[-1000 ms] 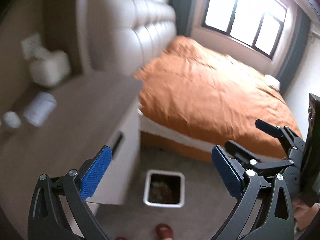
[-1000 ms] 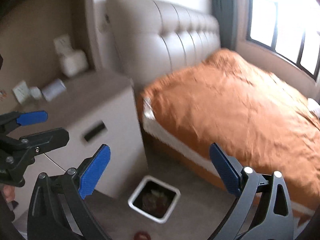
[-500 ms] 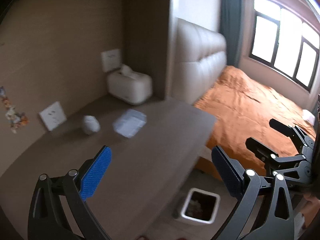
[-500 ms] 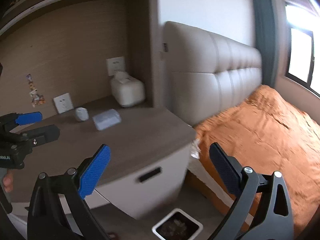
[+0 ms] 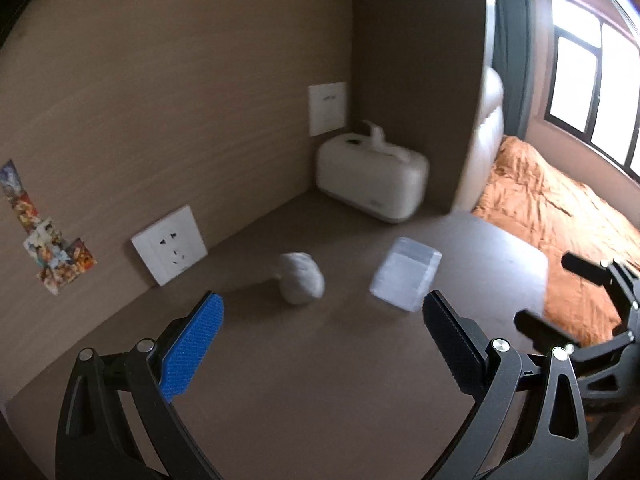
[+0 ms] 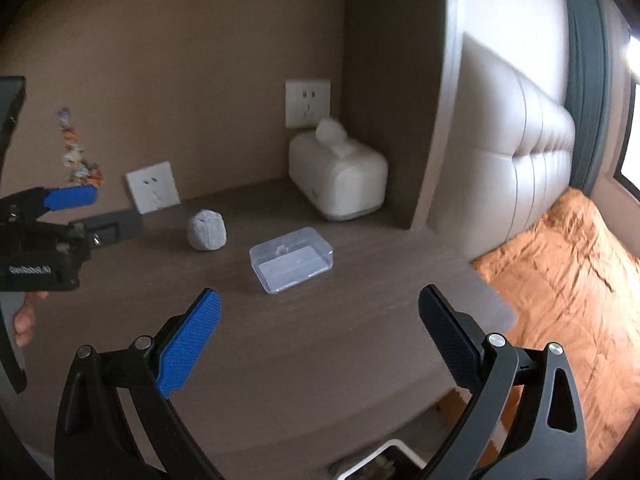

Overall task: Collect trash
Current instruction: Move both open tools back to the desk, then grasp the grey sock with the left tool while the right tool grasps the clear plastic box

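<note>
A crumpled white paper ball (image 5: 301,278) (image 6: 207,229) lies on the brown nightstand top (image 5: 304,376) (image 6: 320,344), with a clear plastic box (image 5: 405,273) (image 6: 291,259) to its right. My left gripper (image 5: 322,344) hovers open just short of the ball and box, with nothing between its fingers. My right gripper (image 6: 320,340) is open too, above the near part of the top, in front of the box. The left gripper (image 6: 72,214) also appears at the left edge of the right wrist view. A white trash bin (image 6: 384,462) peeks in on the floor below.
A white tissue box (image 5: 372,178) (image 6: 338,178) stands in the back corner against the wall. Two wall sockets (image 5: 170,244) (image 5: 327,108) and stickers (image 5: 44,240) sit on the wooden panel. The bed with an orange cover (image 5: 560,220) (image 6: 568,280) lies to the right, past its padded headboard (image 6: 520,152).
Both views swung up and left, from the floor, bin and bed to the nightstand top. The paper ball and plastic box are now close in front of both open grippers.
</note>
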Available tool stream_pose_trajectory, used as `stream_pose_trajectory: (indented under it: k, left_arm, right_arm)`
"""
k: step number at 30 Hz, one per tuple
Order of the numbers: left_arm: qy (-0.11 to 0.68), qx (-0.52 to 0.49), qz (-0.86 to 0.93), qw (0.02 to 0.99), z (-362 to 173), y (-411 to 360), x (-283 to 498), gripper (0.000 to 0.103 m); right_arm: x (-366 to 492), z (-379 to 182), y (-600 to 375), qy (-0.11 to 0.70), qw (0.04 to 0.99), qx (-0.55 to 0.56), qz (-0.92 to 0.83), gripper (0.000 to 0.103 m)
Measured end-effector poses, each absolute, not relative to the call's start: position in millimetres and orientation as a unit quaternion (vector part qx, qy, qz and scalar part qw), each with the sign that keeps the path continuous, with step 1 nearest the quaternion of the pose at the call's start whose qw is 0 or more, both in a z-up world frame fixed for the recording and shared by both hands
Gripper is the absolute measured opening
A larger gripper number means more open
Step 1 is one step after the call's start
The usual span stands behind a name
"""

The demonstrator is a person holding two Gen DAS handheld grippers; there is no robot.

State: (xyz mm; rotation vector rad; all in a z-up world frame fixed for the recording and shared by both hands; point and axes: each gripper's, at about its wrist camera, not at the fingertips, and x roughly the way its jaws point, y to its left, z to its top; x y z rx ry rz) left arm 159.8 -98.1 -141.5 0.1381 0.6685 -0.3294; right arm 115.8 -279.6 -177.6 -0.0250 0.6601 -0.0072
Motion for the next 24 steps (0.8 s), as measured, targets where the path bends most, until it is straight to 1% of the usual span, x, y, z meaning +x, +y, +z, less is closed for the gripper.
stream_pose_trajectory:
  k: [9,14,20,21,23,24]
  left_arm:
    - [0.344,0.074,-0.199,0.915,-178,-86,244,0.098]
    - [0.364,0.087,-0.213,0.902,-208,-92,273,0.098]
    - [0.385,0.074,-0.238,0.889,-227,-92,293,0.097]
    - [0.390,0.068,-0.243,0.885,-229,-91,298,0.096]
    - [0.398,0.062,-0.247,0.881,-233,-91,306,0.083]
    - [0.404,0.062,-0.249,0.878,-235,-92,310,0.079]
  right_arm:
    - [170,-213,-242,0.352,0.929,0.039,-0.106,0.098]
    - [198,-231,-239,0.367,0.911,0.084,-0.166,0.098]
    - [223,-243,-232,0.386,0.900,0.087,-0.183,0.098]
    - [225,-243,-231,0.389,0.898,0.091,-0.184,0.098]
    - [230,-245,-228,0.395,0.894,0.091,-0.189,0.098]
    - [233,-246,-228,0.399,0.891,0.091,-0.194,0.098]
